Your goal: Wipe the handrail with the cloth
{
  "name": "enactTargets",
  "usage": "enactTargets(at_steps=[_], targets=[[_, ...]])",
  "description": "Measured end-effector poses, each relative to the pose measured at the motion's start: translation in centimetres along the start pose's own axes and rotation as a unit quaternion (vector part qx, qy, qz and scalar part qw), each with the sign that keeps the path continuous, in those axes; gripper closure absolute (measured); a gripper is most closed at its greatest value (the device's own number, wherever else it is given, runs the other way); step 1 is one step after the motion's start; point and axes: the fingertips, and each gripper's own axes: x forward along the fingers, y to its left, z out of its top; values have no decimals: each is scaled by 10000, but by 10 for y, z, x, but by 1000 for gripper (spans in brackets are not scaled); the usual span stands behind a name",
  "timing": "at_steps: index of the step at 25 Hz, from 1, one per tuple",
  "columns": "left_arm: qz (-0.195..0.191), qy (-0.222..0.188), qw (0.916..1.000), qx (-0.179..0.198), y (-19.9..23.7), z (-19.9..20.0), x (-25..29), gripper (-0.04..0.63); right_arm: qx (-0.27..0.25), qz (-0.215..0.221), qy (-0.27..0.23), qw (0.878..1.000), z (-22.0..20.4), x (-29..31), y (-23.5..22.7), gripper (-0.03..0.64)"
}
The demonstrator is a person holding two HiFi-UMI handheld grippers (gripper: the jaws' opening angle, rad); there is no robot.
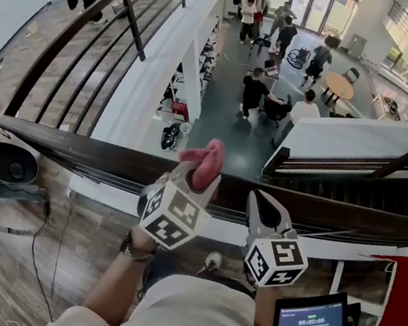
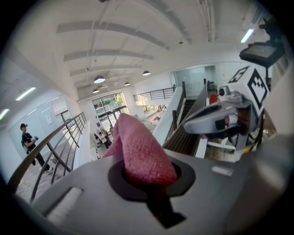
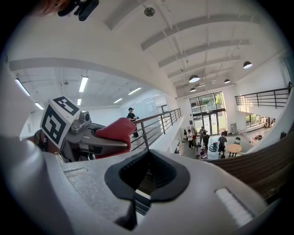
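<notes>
head view: the left gripper (image 1: 201, 172) holds a pink cloth (image 1: 206, 159) just above the dark handrail (image 1: 84, 150); the right gripper (image 1: 261, 201) sits beside it over the rail. left gripper view: its jaws are clenched on the cloth, which bulges up between them. right gripper view: its jaws are pressed together, empty.

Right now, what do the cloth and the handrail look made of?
cloth: pink soft textile, probably microfibre or terry. The surface shows a fine knobbly weave, matte, and it folds limply.
handrail: dark brown and smooth with a faint sheen. It looks like varnished wood, though coated metal can't be ruled out.
</notes>
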Motion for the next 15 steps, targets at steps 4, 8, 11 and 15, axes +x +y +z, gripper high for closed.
enactTargets(at_steps=[4, 8, 11, 15], targets=[[-68, -47, 10000, 38, -5, 6, 7, 563, -85, -49, -1, 10000, 1, 0, -4, 614], [-132, -41, 9999, 99, -11, 10, 12, 563, -55, -43, -70, 10000, 1, 0, -5, 614], [-240, -25, 9996, 129, -16, 13, 15, 563, -30, -57, -100, 9999, 1, 0, -5, 614], [-281, -25, 9995, 157, -19, 14, 18, 563, -63, -81, -90, 9999, 0, 0, -7, 614]])
